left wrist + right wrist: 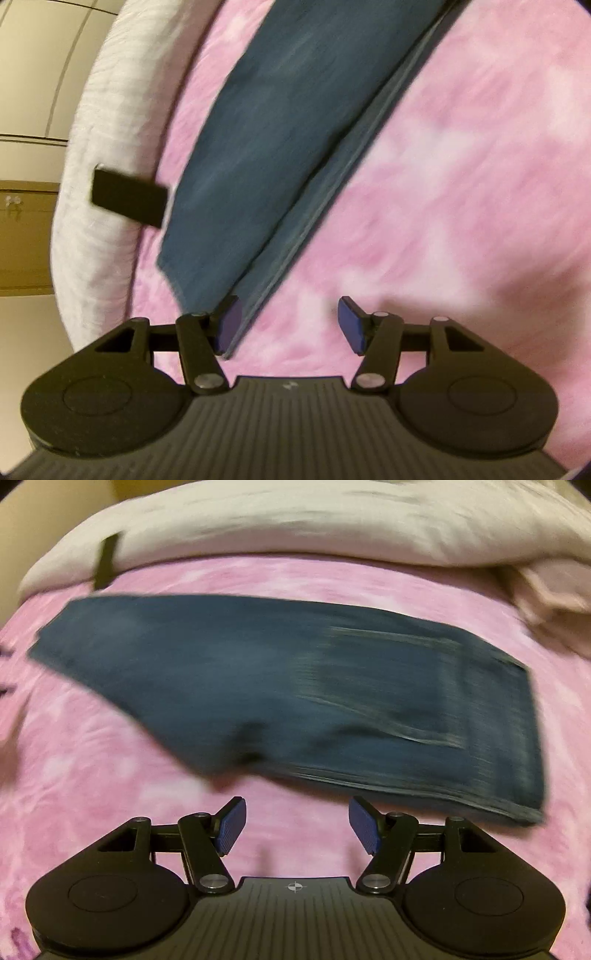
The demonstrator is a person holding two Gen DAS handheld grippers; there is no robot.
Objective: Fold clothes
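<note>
Jeans lie flat on the pink blanket covering the bed, legs laid one on the other, so I judge the first lengthwise fold done; a crosswise fold or two is left. In the left view the jeans run away from me, stacked hem edges near the left gripper. Left gripper spread, nothing pinched; its left pad sits at the denim edge, and I cannot tell if it touches. Right gripper spread wide, clear of the cloth, over bare blanket just short of the jeans' near edge. Both views blurred. White bedding is bunched along the far side, with a black strap across it. No containers in view; nothing stowed.
</note>
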